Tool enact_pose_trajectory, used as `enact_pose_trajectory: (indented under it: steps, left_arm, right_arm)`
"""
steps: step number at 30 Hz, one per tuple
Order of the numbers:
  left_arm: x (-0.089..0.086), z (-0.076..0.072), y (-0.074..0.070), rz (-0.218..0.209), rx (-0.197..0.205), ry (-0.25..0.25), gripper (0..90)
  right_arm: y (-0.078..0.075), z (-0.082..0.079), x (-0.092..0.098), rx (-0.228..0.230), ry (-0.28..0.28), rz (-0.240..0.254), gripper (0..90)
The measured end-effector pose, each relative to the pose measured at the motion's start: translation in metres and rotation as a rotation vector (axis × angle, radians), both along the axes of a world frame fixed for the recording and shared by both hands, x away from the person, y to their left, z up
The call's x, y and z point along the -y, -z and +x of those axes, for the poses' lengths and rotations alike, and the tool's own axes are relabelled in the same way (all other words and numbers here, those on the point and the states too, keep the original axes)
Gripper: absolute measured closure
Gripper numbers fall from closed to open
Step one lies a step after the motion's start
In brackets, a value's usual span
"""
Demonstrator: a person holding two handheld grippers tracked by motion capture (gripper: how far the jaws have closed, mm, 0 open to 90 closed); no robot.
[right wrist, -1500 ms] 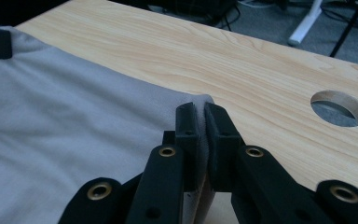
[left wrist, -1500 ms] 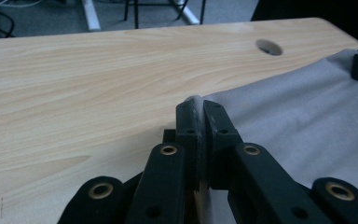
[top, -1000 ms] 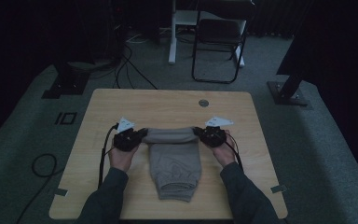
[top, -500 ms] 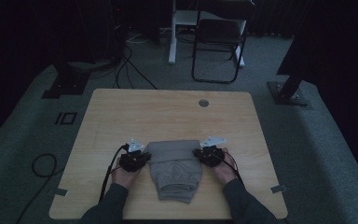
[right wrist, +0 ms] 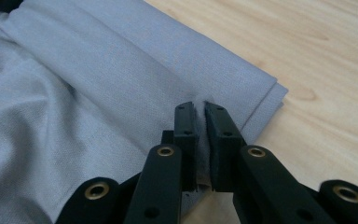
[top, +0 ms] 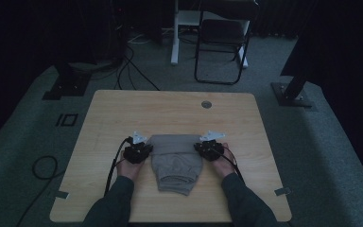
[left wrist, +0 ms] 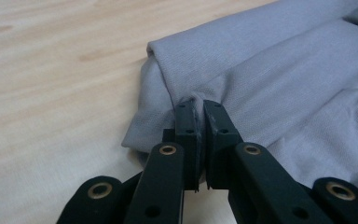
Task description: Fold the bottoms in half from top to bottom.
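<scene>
Looking down from the high view, a folded grey garment [top: 176,161] lies on the near half of the wooden bench [top: 123,113], roughly centred. The left tongs [top: 146,149] are at its left far corner, the right tongs [top: 199,147] at its right far corner, both low on the bench, each in a hand whose dark sleeve [top: 113,203] comes in from the bottom edge. A cable [top: 113,163] trails back from the left tongs. Beyond the bench stands a folding chair [top: 222,42] on the grey carpet, and a small round grommet [top: 206,104] sits near the bench's far edge.

Over to the left gripper view: the left tongs [left wrist: 199,108] are clamped nearly closed on a pinch of the grey garment [left wrist: 279,79], right beside its folded corner, cloth bunched up between the black jaws. Bare bench [left wrist: 51,70] runs off to the left.

Now the right gripper view: same story, the right tongs [right wrist: 198,109] squeezed tight on a fold of the garment [right wrist: 98,93] close to its layered edge, with bench [right wrist: 326,70] showing to the right.
</scene>
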State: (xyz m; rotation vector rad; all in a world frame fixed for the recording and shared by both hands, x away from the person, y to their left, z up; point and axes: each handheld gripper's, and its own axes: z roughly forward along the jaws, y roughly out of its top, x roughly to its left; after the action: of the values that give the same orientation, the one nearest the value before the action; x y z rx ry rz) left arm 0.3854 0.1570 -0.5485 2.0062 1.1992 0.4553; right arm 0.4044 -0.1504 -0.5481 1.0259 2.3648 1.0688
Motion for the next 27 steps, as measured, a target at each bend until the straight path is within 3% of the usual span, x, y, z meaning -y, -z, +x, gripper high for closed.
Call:
enact_pose_trajectory:
  steps: [5,11,12,15,21,22,26,27]
  left_arm:
    - [0.002,0.017,0.0,0.004,0.005,-0.032,85.7]
    - [0.005,0.038,-0.001,0.015,0.007,-0.075,85.7]
    - [0.006,0.049,-0.001,0.015,0.007,-0.104,85.6]
    - [0.008,0.059,-0.001,0.012,0.0,-0.142,85.5]
    - [0.008,0.062,-0.003,0.011,-0.007,-0.154,85.5]
    - [0.006,0.061,-0.006,-0.006,-0.007,-0.153,85.6]
    - [0.0,0.056,-0.018,-0.057,0.021,-0.142,85.9]
    - [-0.004,0.052,-0.029,-0.085,0.054,-0.128,85.9]
  right_arm:
    - [0.001,0.017,-0.004,0.014,0.031,-0.002,84.4]
    - [-0.001,0.042,-0.01,-0.006,0.077,-0.002,84.3]
    - [-0.002,0.053,-0.013,-0.014,0.1,-0.003,84.3]
    - [-0.002,0.063,-0.015,-0.025,0.127,0.007,84.4]
    - [-0.004,0.07,-0.019,-0.028,0.138,-0.016,84.5]
    - [-0.005,0.071,-0.018,-0.027,0.129,-0.013,84.5]
    - [-0.012,0.068,-0.013,-0.02,0.136,0.033,84.4]
    - [-0.022,0.065,-0.01,0.004,0.135,0.073,84.4]
